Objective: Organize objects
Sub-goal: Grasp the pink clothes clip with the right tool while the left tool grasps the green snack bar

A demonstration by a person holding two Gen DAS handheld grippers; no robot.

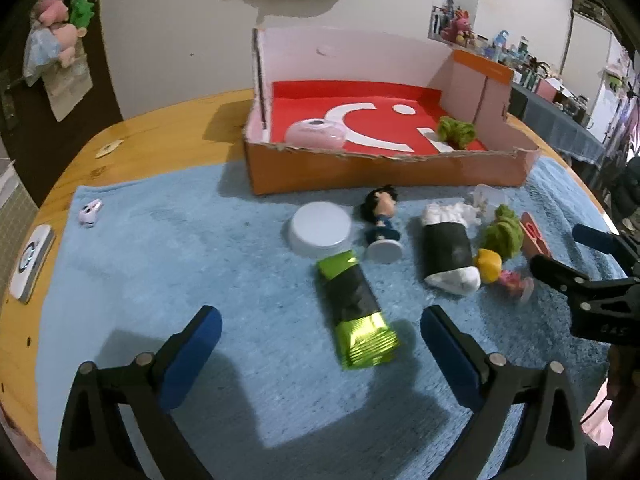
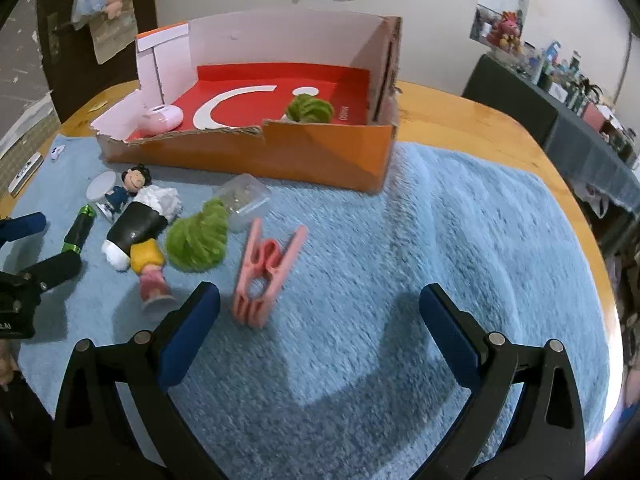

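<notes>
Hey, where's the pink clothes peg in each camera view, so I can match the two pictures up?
Left wrist view: the pink clothes peg sits at the far right, mostly hidden behind the loose green pompom.
Right wrist view: the peg lies in plain sight at lower centre, on the blue towel.
Shared landmark: the orange cardboard box behind it.

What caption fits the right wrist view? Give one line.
Open right claw over blue towel, pink clip ahead.

A fluffy blue cloth mat (image 2: 400,240) covers the glossy varnished wood desk (image 2: 480,120). The far cardboard box (image 2: 320,160) has torn, rough edges. The green snack wrapper (image 1: 356,312) looks shiny foil; the pink clip (image 2: 264,272) is smooth plastic.
</notes>
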